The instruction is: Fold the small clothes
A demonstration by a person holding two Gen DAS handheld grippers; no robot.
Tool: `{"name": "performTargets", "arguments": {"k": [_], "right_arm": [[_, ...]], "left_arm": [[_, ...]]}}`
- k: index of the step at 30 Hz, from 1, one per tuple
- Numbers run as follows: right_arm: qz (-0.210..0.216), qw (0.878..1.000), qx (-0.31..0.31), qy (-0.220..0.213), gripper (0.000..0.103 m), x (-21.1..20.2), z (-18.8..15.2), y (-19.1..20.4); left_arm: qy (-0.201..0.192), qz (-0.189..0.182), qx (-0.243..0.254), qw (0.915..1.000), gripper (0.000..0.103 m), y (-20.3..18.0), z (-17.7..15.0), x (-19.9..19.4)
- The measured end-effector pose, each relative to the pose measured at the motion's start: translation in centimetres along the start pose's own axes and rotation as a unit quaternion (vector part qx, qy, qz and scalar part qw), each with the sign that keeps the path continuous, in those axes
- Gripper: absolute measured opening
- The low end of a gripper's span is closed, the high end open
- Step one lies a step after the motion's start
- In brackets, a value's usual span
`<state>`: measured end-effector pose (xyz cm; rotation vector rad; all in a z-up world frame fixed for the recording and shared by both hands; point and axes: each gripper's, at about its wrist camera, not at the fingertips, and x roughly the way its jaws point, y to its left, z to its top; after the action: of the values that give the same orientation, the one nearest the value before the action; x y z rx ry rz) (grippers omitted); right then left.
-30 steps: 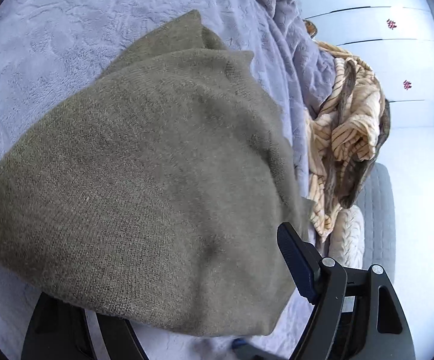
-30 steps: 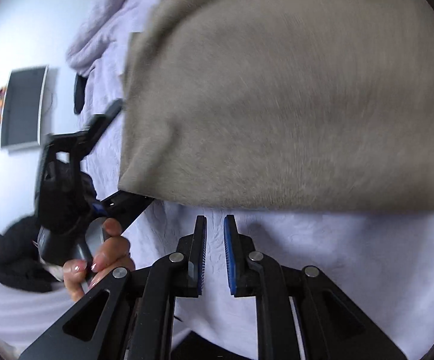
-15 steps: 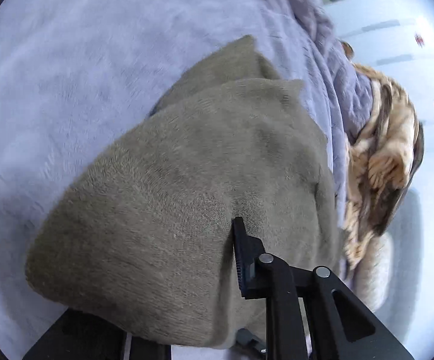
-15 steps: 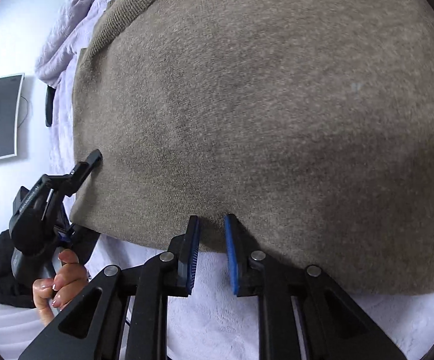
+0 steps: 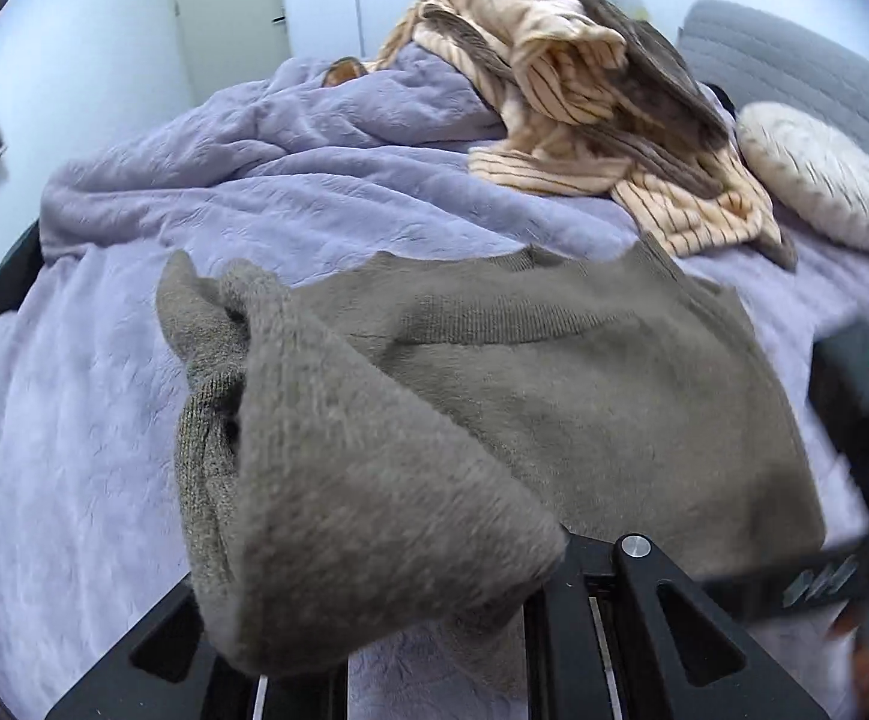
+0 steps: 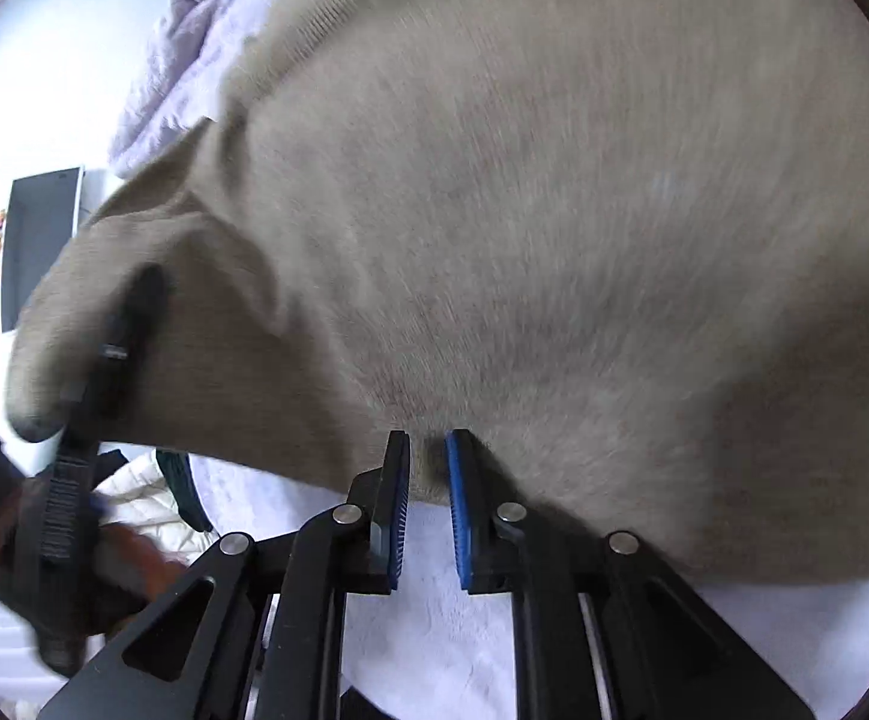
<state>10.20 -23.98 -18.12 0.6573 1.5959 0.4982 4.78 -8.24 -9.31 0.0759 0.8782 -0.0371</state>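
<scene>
An olive-grey knit sweater (image 5: 584, 372) lies spread on the lilac bedspread (image 5: 74, 420). One corner of it is lifted and drapes over my left gripper (image 5: 410, 588), hiding the fingertips. Its jaws are closing with the knit pinched between them. In the right wrist view that gripper (image 6: 122, 324) holds the raised corner at the left. The sweater (image 6: 554, 210) fills the right wrist view. My right gripper (image 6: 428, 468) sits at its near hem. Its jaws are opening by a narrow gap, and the hem's edge lies between the blue pads (image 6: 398, 498) without being pressed.
A beige striped blanket (image 5: 584, 120) is heaped at the far end of the bed, beside a round white cushion (image 5: 818, 174) and a grey padded headboard (image 5: 794, 60). A dark screen (image 6: 38, 240) hangs on the white wall. A white quilted item (image 6: 140, 498) lies below the bed's edge.
The left gripper shut on the sweater's corner, rose and rolled, lifting the corner. The right gripper slid up to the hem and its jaws parted slightly.
</scene>
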Motion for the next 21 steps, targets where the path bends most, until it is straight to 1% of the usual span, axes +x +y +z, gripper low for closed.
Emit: {"name": "performTargets", "arguments": {"k": [1,2,3,4,5,7,9,10,11,12,14,15,16,18,19,21], "right_arm": [[-0.003,1.000,-0.012,-0.006,0.027,-1.6,0.6,0.5],[-0.001,1.000,-0.021,-0.011,0.046,-2.8,1.5,1.1],[0.002,0.999,-0.031,-0.014,0.061,-3.7,2.5,1.9],[0.006,0.999,-0.052,-0.017,0.085,-4.8,4.0,3.4],[0.007,0.997,-0.070,-0.018,0.089,-5.5,5.0,4.8],[0.008,0.992,-0.130,-0.006,0.090,-6.1,7.7,9.0],[-0.003,0.982,-0.185,0.029,0.094,-5.1,10.2,13.3],[-0.020,0.975,-0.213,0.059,0.097,-3.8,11.5,15.9],[-0.034,0.968,-0.235,0.078,0.099,-2.8,12.0,17.6],[-0.050,0.959,-0.261,0.100,0.100,-1.7,12.4,19.4],[-0.085,0.934,-0.314,0.147,0.102,1.1,11.9,23.2],[-0.102,0.925,-0.328,0.162,0.102,2.2,12.2,23.9],[-0.128,0.912,-0.342,0.186,0.102,3.9,11.8,24.7],[-0.171,0.892,-0.361,0.211,0.102,6.9,11.8,25.9],[-0.193,0.879,-0.373,0.226,0.102,8.3,11.6,26.2],[-0.218,0.864,-0.385,0.239,0.102,10.0,11.4,26.3]], "left_arm": [[0.000,0.002,0.008,1.0000,0.015,-0.1,0.1,0.1],[0.001,0.004,0.015,0.9999,0.015,-0.2,0.1,0.1],[0.001,0.005,0.022,0.9997,0.015,-0.2,0.1,0.1],[0.000,0.005,0.028,0.9996,0.015,-0.2,-0.1,0.0],[-0.001,0.006,0.035,0.9994,0.015,-0.5,-0.1,0.0],[-0.002,0.011,0.050,0.9987,0.015,-0.8,-0.2,0.1],[-0.004,0.013,0.060,0.9981,0.015,-1.1,-0.2,0.2],[-0.004,0.014,0.065,0.9978,0.015,-1.2,-0.3,0.2],[-0.005,0.015,0.069,0.9975,0.015,-1.4,-0.3,0.3],[-0.006,0.016,0.076,0.9970,0.015,-1.5,-0.4,0.3],[-0.009,0.017,0.084,0.9963,0.015,-1.7,-0.6,0.3],[-0.010,0.017,0.084,0.9963,0.015,-1.8,-0.7,0.2],[-0.010,0.015,0.082,0.9965,0.015,-1.7,-0.7,0.2],[-0.009,0.013,0.077,0.9969,0.015,-1.5,-0.7,0.3],[-0.009,0.012,0.074,0.9971,0.015,-1.5,-0.8,0.3],[-0.009,0.011,0.072,0.9973,0.015,-1.2,-0.7,0.6]]}}
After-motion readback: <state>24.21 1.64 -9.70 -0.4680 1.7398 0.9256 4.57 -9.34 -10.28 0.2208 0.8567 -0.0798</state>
